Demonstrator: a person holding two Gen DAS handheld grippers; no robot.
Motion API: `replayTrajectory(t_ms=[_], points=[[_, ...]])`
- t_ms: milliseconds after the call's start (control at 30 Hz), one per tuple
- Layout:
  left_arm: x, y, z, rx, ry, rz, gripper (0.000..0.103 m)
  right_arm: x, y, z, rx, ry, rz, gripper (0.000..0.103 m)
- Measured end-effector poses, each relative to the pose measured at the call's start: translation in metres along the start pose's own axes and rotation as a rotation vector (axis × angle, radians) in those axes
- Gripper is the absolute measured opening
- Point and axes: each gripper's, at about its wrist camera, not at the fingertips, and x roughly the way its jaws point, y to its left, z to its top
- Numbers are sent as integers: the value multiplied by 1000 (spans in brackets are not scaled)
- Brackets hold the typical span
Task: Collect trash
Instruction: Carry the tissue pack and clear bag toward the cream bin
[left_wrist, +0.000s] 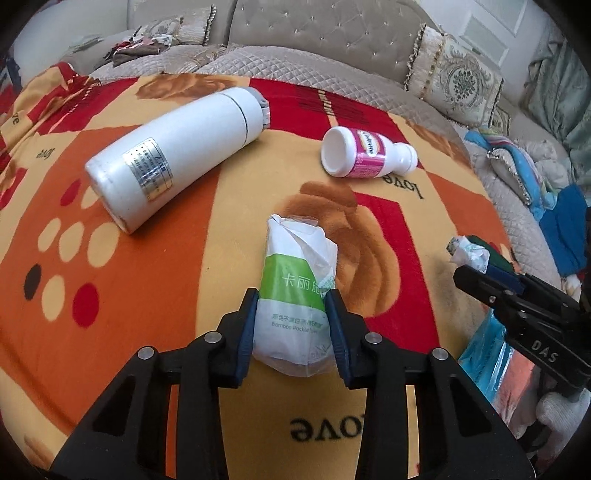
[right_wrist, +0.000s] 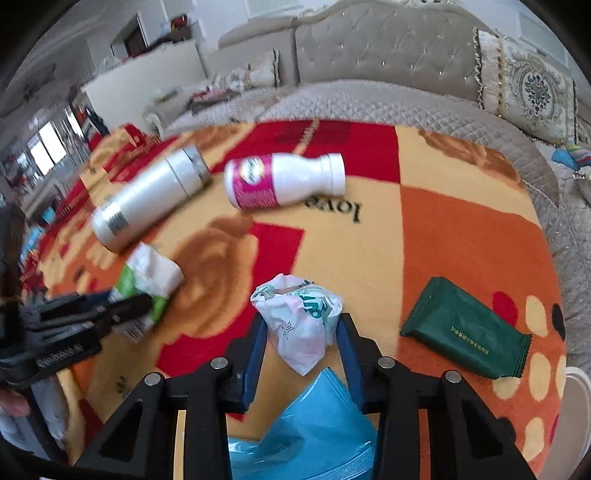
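Observation:
My left gripper (left_wrist: 291, 317) is shut on a green-and-white tissue pack (left_wrist: 295, 291), its pads against both sides; the pack also shows in the right wrist view (right_wrist: 147, 284). My right gripper (right_wrist: 301, 332) is shut on a crumpled white plastic wrapper (right_wrist: 299, 321), held above a blue trash bag (right_wrist: 306, 432). The right gripper with the wrapper (left_wrist: 467, 253) shows at the right of the left wrist view. A small white bottle with a pink label (left_wrist: 364, 151) (right_wrist: 280, 181) lies on the blanket. A dark green snack packet (right_wrist: 465, 328) lies to the right.
A white thermos flask (left_wrist: 173, 155) (right_wrist: 147, 199) lies on its side on the red, orange and yellow blanket (left_wrist: 184, 277). A beige quilted sofa with cushions (left_wrist: 461, 77) runs behind. Clothes lie heaped at the right (left_wrist: 554, 192). The blue bag also shows at the lower right (left_wrist: 487, 354).

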Motion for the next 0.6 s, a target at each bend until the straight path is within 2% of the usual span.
replayTrajectory(t_ms=[333,600], points=[[-29,-29,-16,40,-39,-41,34,-53,12,-16,8,-91,30,37],[-55,-48,-21,79,-82,-50,34,-87,13,-17,11,-152,31,37]])
